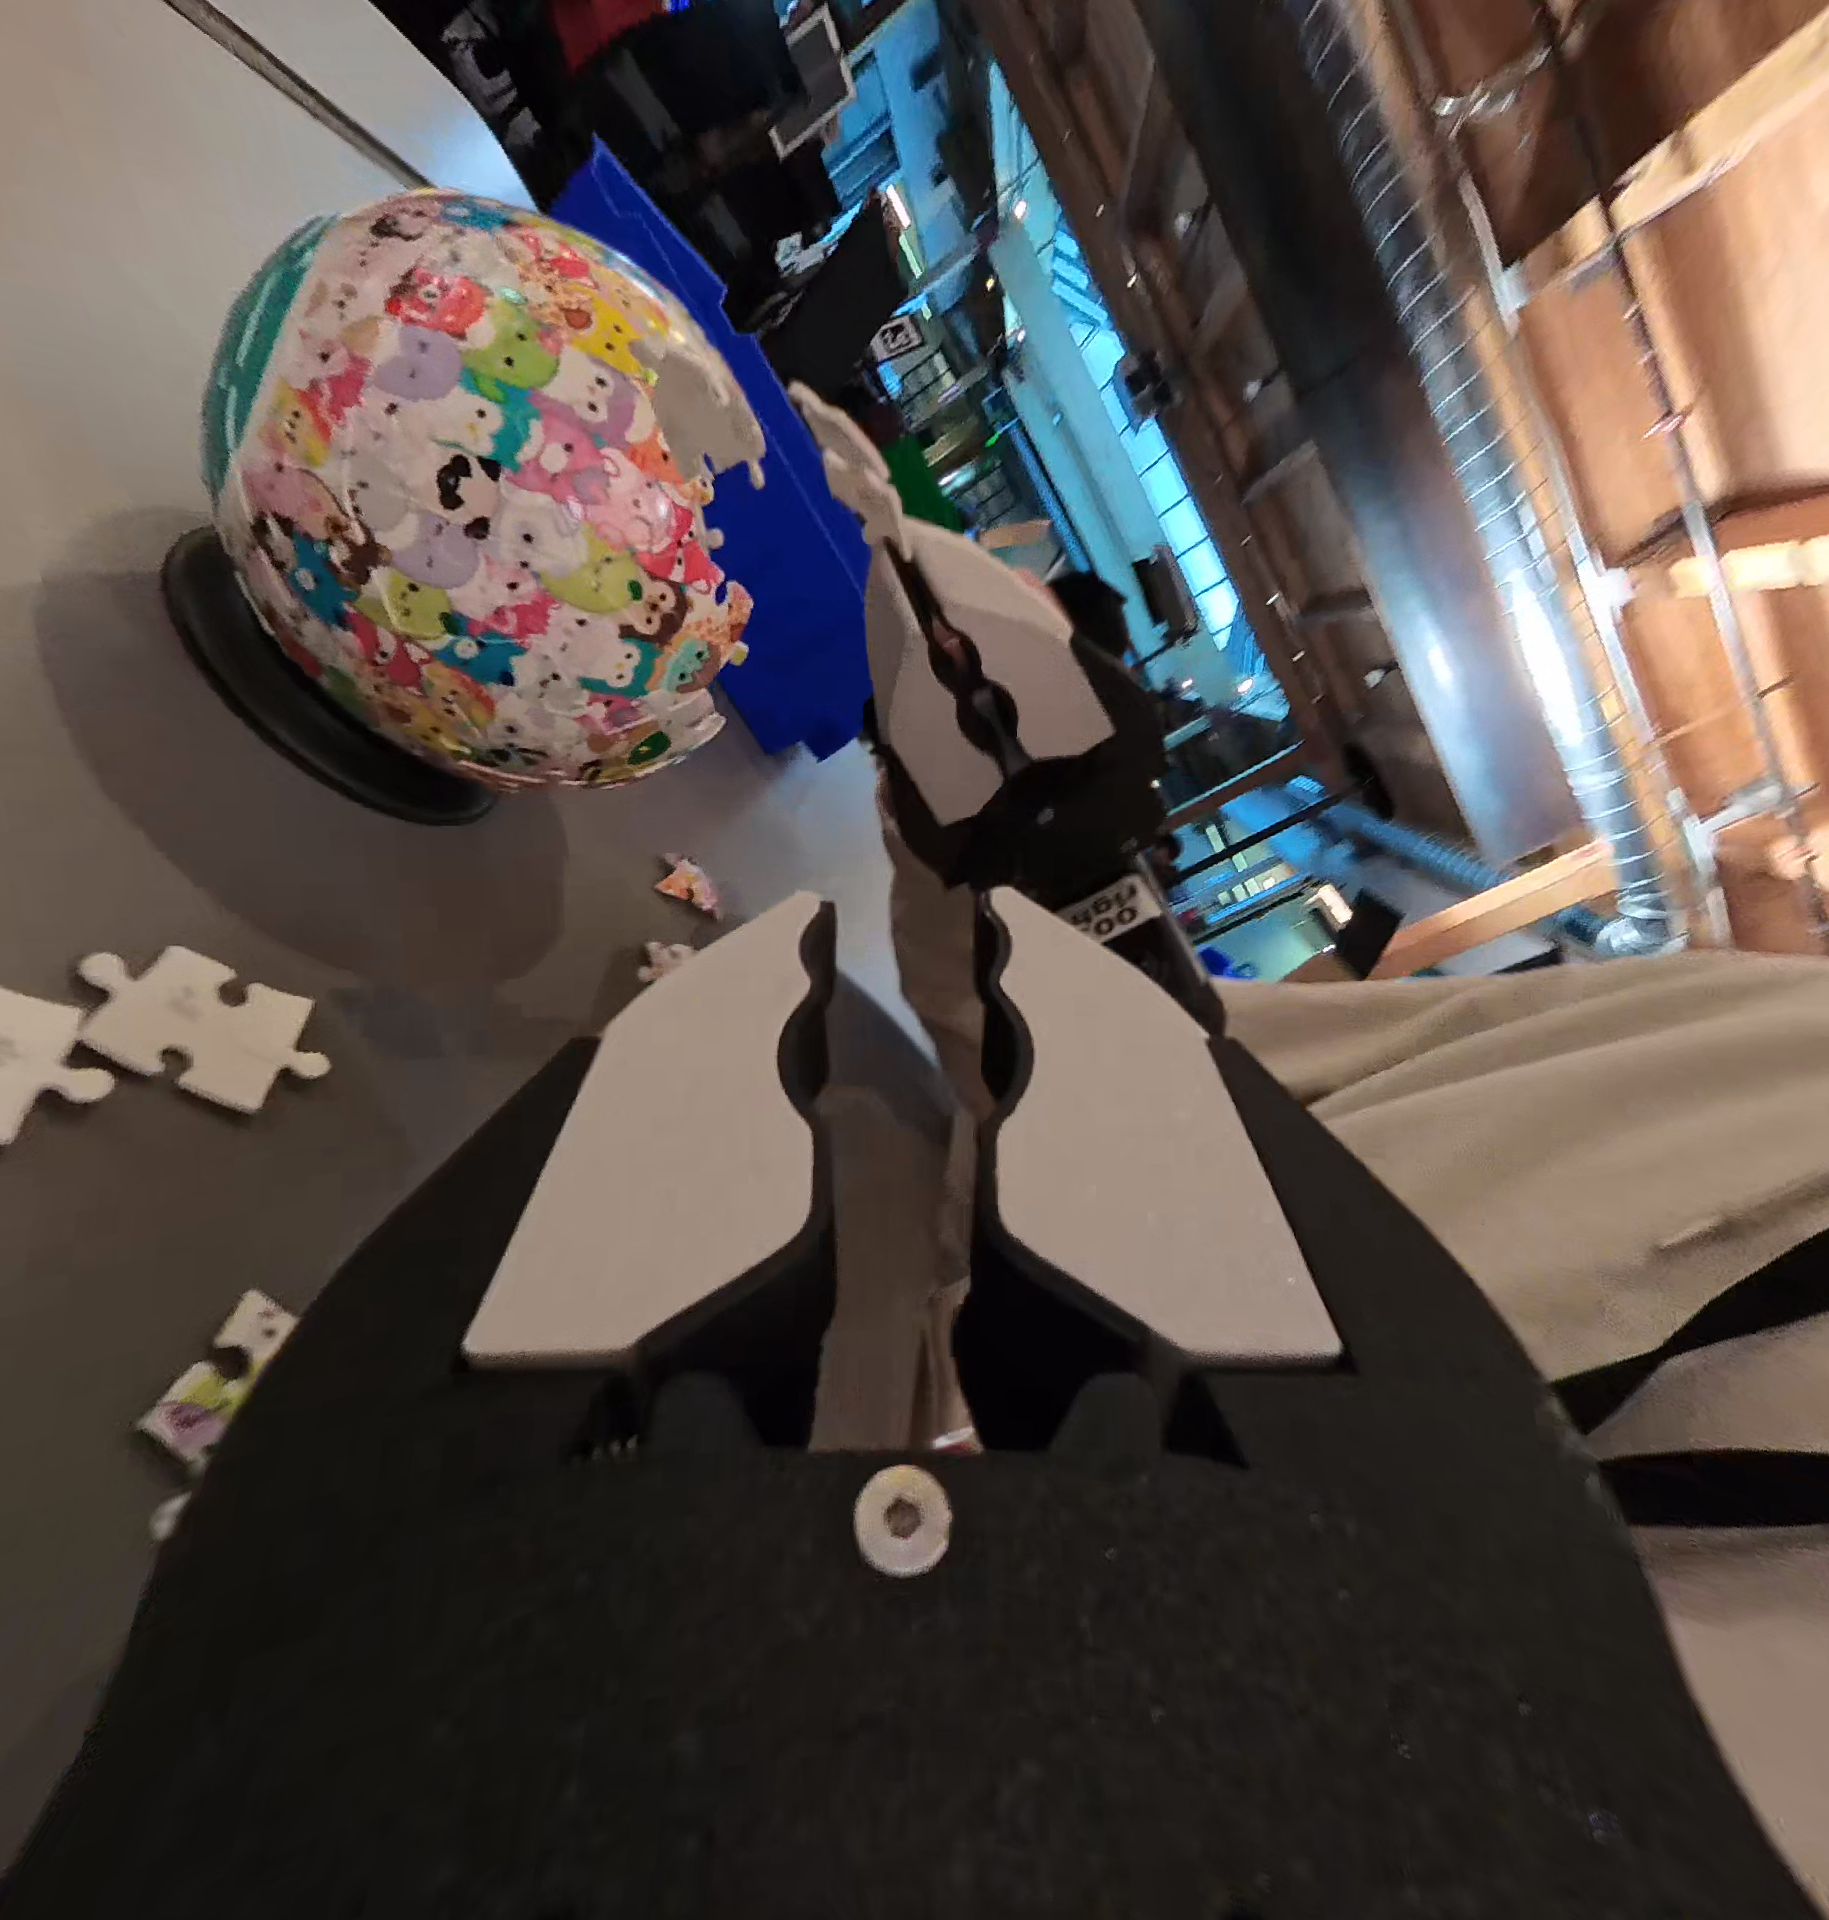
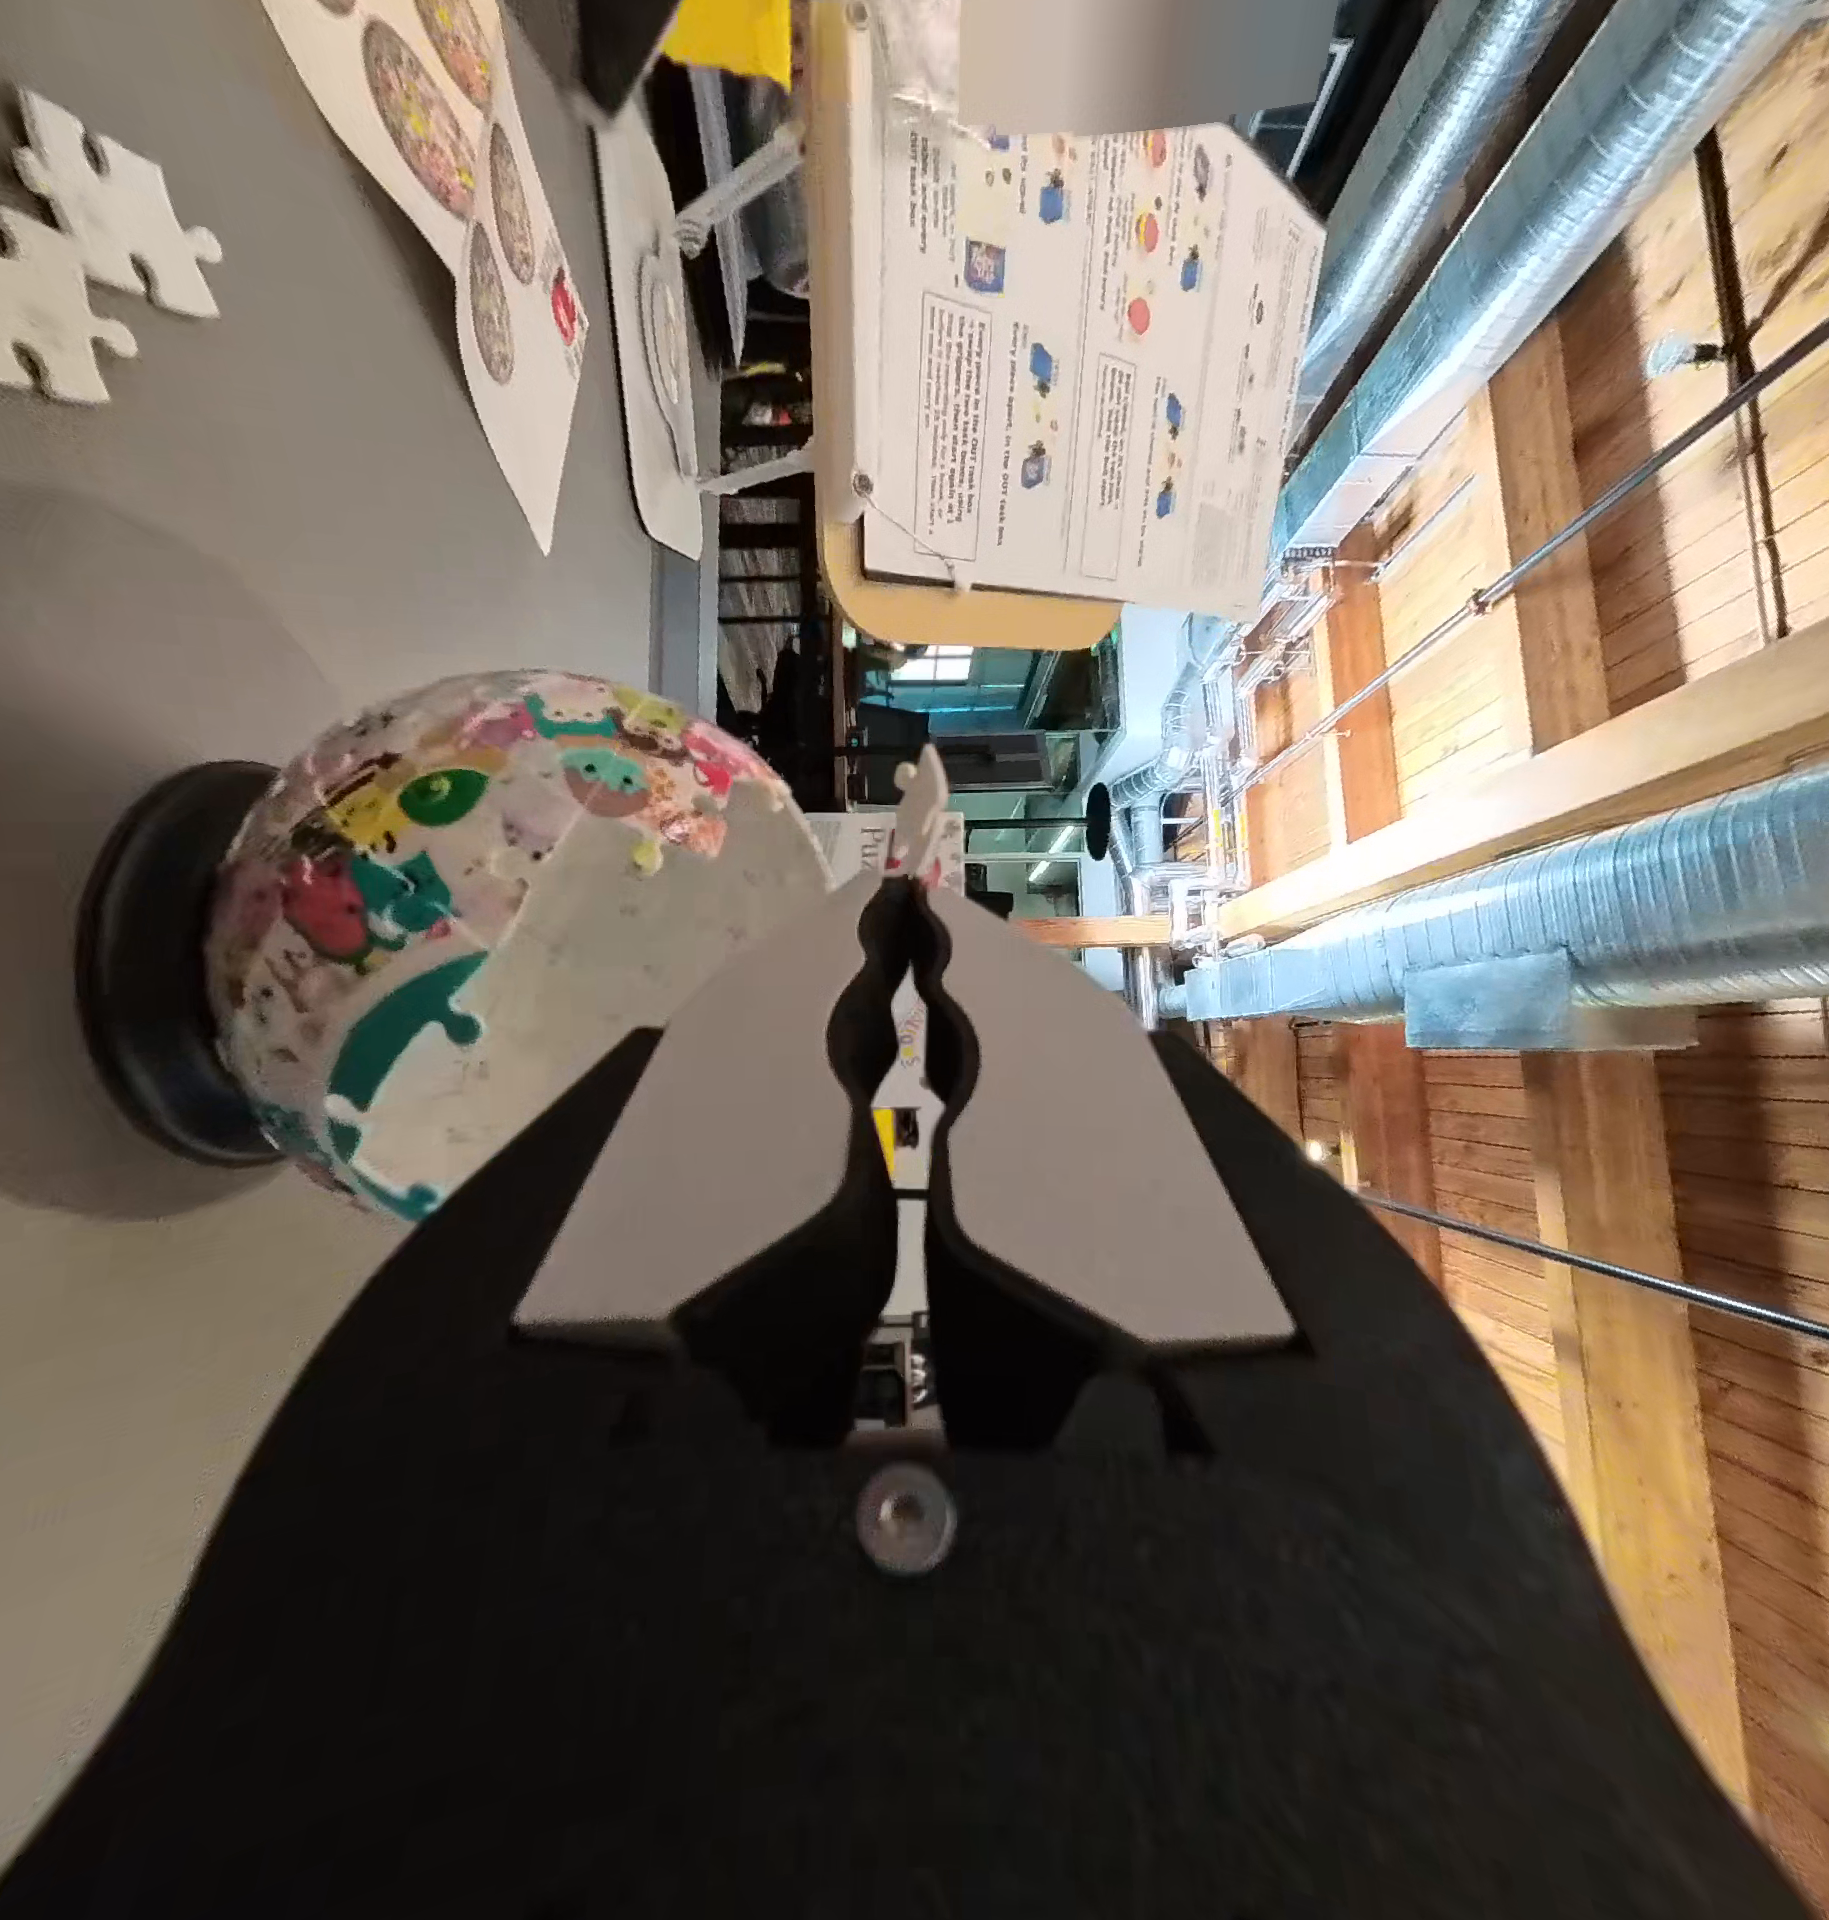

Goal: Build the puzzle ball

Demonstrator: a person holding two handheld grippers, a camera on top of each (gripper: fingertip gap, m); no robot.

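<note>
The puzzle ball (image 1: pixel 453 499), covered in colourful cartoon animals, sits on a black ring stand (image 1: pixel 255 675) on the grey table. It has an open gap that shows its pale inside (image 2: pixel 598 956). My left gripper (image 1: pixel 905 914) is open and empty, away from the ball. My right gripper (image 2: pixel 905 883) is shut on a small white puzzle piece (image 2: pixel 920 805) at its tips, just beside the gap's edge. The right gripper also shows in the left wrist view (image 1: pixel 884 540), holding the piece (image 1: pixel 848 457) next to the ball. The ball (image 2: pixel 390 894) and stand (image 2: pixel 131 966) lie left of it.
Two joined white pieces (image 1: pixel 193 1023) and a third (image 1: pixel 6 1060) lie face down on the table, with small coloured pieces (image 1: pixel 692 883) (image 1: pixel 224 1371) nearby. A blue bin (image 1: pixel 785 582) stands behind the ball. A printed sheet (image 2: pixel 474 260) lies on the table. A person's trouser leg (image 1: pixel 1512 1143) is close.
</note>
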